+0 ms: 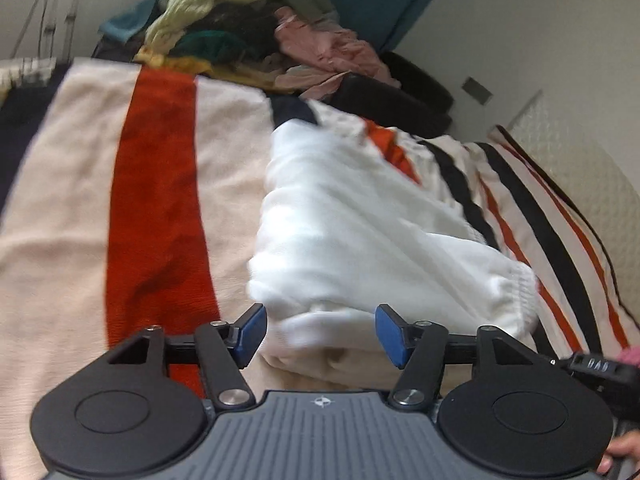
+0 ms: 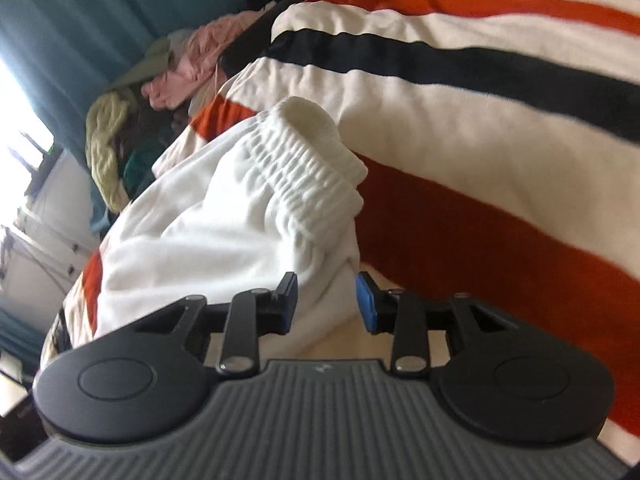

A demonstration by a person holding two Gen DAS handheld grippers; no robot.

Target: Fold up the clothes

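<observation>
On the bed: striped blanket (image 1: 160, 200) carries everything.
Clothes heap (image 1: 248, 36): at the far end, well apart from both claws.
White garment (image 1: 360, 220): lies on the blanket, long axis running away from the left claw, elastic band (image 2: 296, 172) at the right-hand end.
Left claw (image 1: 320, 334): fingers apart, straddling the garment's near edge.
Right claw (image 2: 326, 304): fingers apart at the band-end corner; both look about equally near.
</observation>
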